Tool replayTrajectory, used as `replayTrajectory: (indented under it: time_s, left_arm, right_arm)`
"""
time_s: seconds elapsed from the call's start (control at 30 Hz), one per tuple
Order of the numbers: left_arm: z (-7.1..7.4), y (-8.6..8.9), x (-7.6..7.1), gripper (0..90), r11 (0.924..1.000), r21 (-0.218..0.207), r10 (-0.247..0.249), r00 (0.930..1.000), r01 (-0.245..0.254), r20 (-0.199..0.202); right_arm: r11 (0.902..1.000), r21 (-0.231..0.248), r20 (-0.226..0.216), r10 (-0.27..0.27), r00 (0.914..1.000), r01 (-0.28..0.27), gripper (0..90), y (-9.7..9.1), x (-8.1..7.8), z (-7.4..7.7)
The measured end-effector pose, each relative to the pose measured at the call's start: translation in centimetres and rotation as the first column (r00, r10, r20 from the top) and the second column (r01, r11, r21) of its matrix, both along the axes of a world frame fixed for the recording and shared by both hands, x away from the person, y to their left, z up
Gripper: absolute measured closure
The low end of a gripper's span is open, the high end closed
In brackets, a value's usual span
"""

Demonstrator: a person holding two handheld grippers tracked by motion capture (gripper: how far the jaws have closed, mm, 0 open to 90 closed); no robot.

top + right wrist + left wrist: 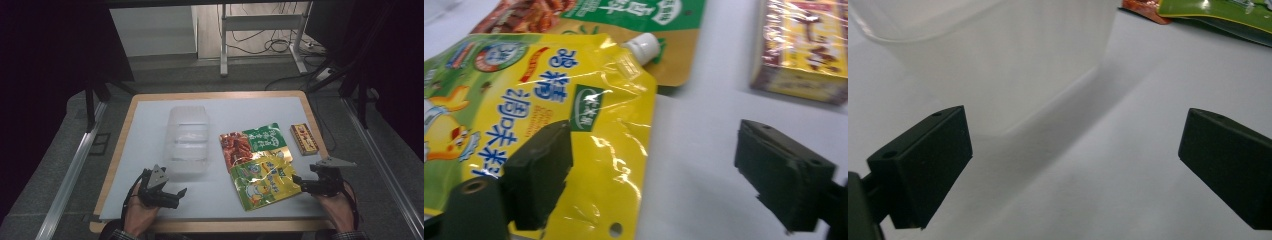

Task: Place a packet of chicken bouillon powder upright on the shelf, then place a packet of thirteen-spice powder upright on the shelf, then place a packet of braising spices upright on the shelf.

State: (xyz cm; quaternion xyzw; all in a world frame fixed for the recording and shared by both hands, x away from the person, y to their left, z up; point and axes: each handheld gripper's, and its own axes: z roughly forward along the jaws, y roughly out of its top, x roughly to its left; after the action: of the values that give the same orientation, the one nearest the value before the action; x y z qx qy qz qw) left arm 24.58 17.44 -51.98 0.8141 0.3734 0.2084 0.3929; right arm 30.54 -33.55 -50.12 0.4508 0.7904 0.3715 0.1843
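Observation:
A clear plastic container [188, 140] stands left of the table's middle; in the left gripper view its wall [998, 60] rises just ahead. My left gripper [178, 197] [1075, 145] hovers near the front edge with its jaws wide apart and only bare table between them. A yellow spouted pouch [262, 181] [549, 100] lies partly over a green and red pouch [255, 142] [624, 15]. My right gripper [299, 185] [651, 150] is open at the yellow pouch's right corner, one jaw above the pouch and the other above the table.
A small wrapped red and yellow box [304, 139] [809, 45] lies near the right edge. The white table top [150, 120] has a wooden rim. Dark stands, table legs and cables are on the floor beyond.

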Motion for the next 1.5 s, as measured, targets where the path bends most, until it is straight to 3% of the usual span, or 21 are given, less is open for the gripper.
replayTrajectory:
  time_s: [0.13, 0.37, 0.67, 0.87, 0.97, 1.13, 1.33, 1.5]
  left_arm:
    - [0.2, 0.3, -0.1, 0.3, 0.9991, -0.043, 0.003, 1.0, -0.002, 0.007]
    - [0.2, 0.0, -0.2, 0.2, 0.997, -0.065, -0.039, 0.9986, 0.042, 0.035]
    - [-0.1, -0.7, -0.1, 0.5, 0.9974, -0.014, -0.07, 0.9973, 0.07, 0.023]
    - [0.1, -1.1, 0.0, 0.3, 0.999, 0.012, -0.044, 0.999, 0.044, 0.003]
    - [0.1, -1.2, 0.0, 0.4, 0.9992, 0.008, -0.04, 0.9991, 0.04, -0.012]
    - [0.7, -1.8, -0.3, 1.1, 0.9964, -0.018, -0.083, 0.9965, 0.082, -0.016]
    - [1.3, -2.9, -0.6, 6.0, 0.9942, -0.01, -0.107, 0.9943, 0.107, -0.003]
    - [1.5, -3.5, -0.8, 16.1, 0.9897, -0.007, -0.143, 0.9897, 0.143, -0.002]
  right_arm:
    - [0.9999, 0.007, 0.01, 0.01, 0.9999, -0.01, 11.1, 0.0, -0.1, 0.1]
    - [0.9999, 0.0, -0.001, 0.016, 0.9999, -0.016, 8.0, 0.1, 0.0, -0.1]
    - [0.9998, -0.001, 0.004, 0.022, 0.9998, -0.022, 6.8, 0.2, -0.1, -0.1]
    - [0.9997, 0.006, 0.007, 0.022, 0.9997, -0.022, 6.4, 0.1, -0.1, 0.0]
    - [0.9998, 0.004, 0.003, 0.022, 0.9998, -0.022, 6.4, 0.2, -0.1, 0.0]
    - [0.9998, 0.004, 0.003, 0.02, 0.9998, -0.02, 6.4, 0.2, -0.2, 0.0]
    - [0.9998, 0.0, 0.011, 0.022, 0.9997, -0.022, 6.3, 0.3, -0.2, 0.0]
    - [0.9997, 0.0, 0.011, 0.024, 0.9997, -0.024, 6.3, 0.4, -0.2, 0.0]
